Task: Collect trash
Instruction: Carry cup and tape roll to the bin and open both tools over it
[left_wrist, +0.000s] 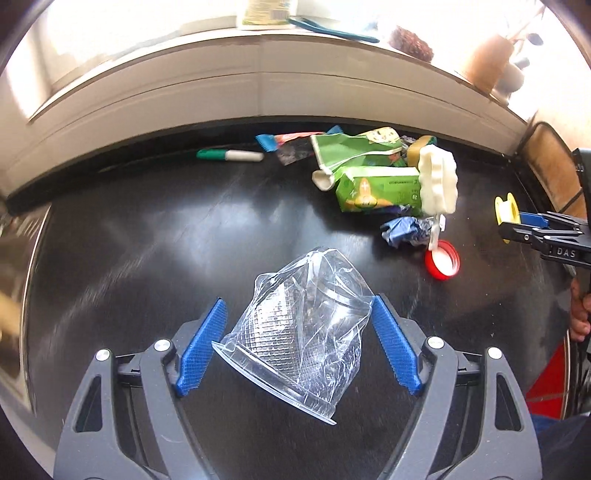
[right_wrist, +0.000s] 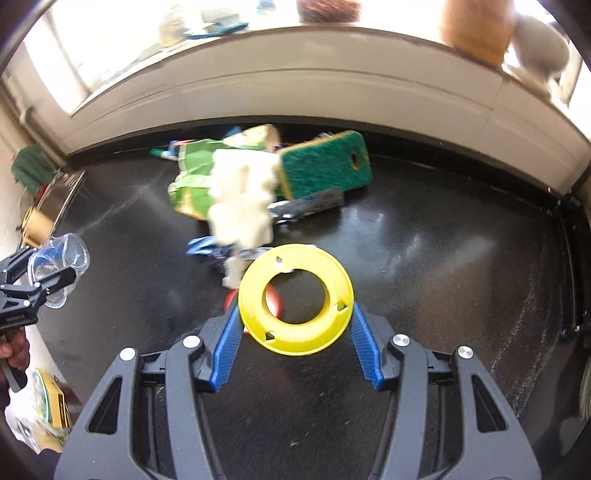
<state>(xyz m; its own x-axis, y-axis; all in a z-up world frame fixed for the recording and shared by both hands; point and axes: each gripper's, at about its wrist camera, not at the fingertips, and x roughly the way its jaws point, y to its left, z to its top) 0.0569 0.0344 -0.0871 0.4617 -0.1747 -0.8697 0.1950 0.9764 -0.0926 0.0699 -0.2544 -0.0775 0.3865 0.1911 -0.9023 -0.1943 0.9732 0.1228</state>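
Both jaws loaded above the dark bench (left_wrist: 147, 240).
My left gripper (left_wrist: 295, 332) clamps the crushed clear cup (left_wrist: 295, 339) between its jaws; my right gripper (right_wrist: 295, 332) pinches the yellow spool (right_wrist: 295, 299), both lifted.

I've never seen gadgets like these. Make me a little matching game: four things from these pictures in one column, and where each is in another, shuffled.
Things:
1. clear plastic cup
2. yellow spool
3. red cap
4. green marker

Places:
A. lying alone near the table's far edge
B. between the right gripper's blue fingers
C. between the left gripper's blue fingers
D. on the table beside crumpled blue foil

Pairs: 1-C, 2-B, 3-D, 4-A
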